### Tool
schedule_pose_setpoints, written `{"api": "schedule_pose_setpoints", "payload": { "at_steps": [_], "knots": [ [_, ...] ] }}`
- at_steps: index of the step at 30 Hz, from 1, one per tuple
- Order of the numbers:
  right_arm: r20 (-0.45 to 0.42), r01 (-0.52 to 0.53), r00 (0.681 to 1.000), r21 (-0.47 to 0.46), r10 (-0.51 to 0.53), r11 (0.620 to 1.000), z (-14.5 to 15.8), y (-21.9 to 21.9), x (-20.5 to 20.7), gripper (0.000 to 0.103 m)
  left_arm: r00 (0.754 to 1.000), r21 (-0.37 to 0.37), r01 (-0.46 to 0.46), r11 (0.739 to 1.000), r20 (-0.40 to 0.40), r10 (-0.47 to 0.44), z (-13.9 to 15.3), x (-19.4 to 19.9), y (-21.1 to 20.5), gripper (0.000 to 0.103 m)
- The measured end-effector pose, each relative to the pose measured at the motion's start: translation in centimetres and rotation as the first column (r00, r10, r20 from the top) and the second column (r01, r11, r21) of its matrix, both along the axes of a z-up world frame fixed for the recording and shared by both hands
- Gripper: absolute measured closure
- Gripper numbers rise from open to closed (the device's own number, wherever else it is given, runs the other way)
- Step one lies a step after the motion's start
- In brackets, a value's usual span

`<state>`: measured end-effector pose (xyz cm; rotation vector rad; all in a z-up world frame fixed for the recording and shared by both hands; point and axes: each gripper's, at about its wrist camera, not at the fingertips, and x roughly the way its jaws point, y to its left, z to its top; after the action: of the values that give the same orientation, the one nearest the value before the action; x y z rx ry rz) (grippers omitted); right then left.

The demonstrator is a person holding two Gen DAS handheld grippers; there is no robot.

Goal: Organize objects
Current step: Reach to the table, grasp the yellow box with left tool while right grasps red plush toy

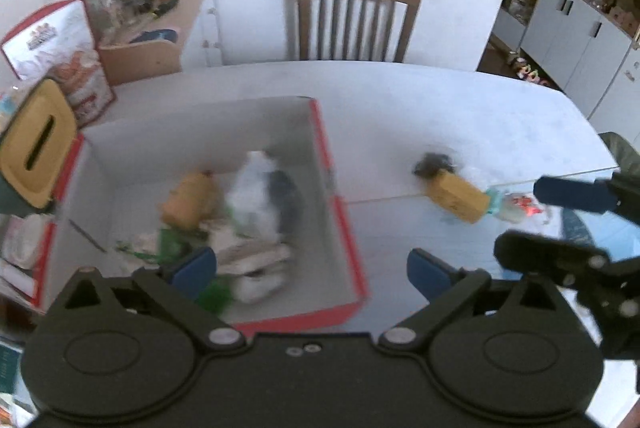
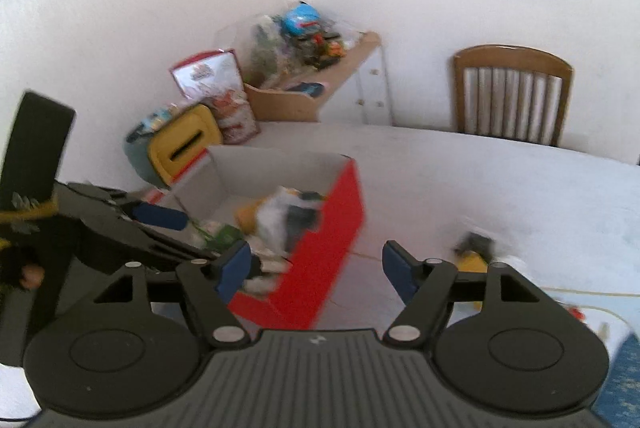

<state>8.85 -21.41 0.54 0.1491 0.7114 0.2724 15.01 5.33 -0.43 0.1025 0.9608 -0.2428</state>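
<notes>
A red cardboard box (image 1: 344, 228) with a white inside stands on the white table (image 1: 400, 99). It holds a white and black soft toy (image 1: 264, 195), a yellow-brown item (image 1: 192, 199), and green and white packets. My left gripper (image 1: 312, 268) is open and empty above the box's near right corner. To the right of the box lie a yellow block with a dark tuft (image 1: 452, 191) and a small clear item with red bits (image 1: 516, 207). My right gripper (image 2: 316, 268) is open and empty, right of the box (image 2: 320, 260); it also shows in the left wrist view (image 1: 560, 220).
A yellow-lidded container (image 1: 36, 147) and a printed red and white bag (image 1: 68, 63) stand left of the box. A wooden chair (image 1: 352, 19) stands behind the table. A cluttered wooden shelf (image 1: 160, 23) is at the back left. A blue mat (image 2: 624, 380) lies at the right.
</notes>
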Motion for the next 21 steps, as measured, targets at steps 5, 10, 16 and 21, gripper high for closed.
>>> {"api": "schedule_pose_setpoints", "payload": {
  "at_steps": [5,10,16,21],
  "knots": [
    [0.002,0.013,1.000,0.013,-0.013,1.000,-0.7,-4.0,-1.5,0.031,1.000,0.014,-0.003,1.000,0.012,0.003,-0.2,-0.3,-3.2,0.000],
    [0.054,0.042,0.998,0.016,-0.043,0.999,-1.2,-7.8,-2.7,0.019,1.000,0.026,0.010,1.000,0.019,-0.010,-0.7,-0.5,-6.6,0.000],
    [0.085,0.038,0.996,-0.038,-0.035,0.999,-2.4,-11.5,-3.3,0.018,1.000,0.037,0.007,0.999,0.022,-0.007,-1.7,-0.1,-10.4,0.000],
    [0.035,0.060,0.998,-0.049,-0.058,0.997,-3.5,-14.8,-2.7,0.018,1.000,0.008,-0.001,1.000,-0.012,0.001,-3.0,1.2,-13.2,0.000]
  ]
}}
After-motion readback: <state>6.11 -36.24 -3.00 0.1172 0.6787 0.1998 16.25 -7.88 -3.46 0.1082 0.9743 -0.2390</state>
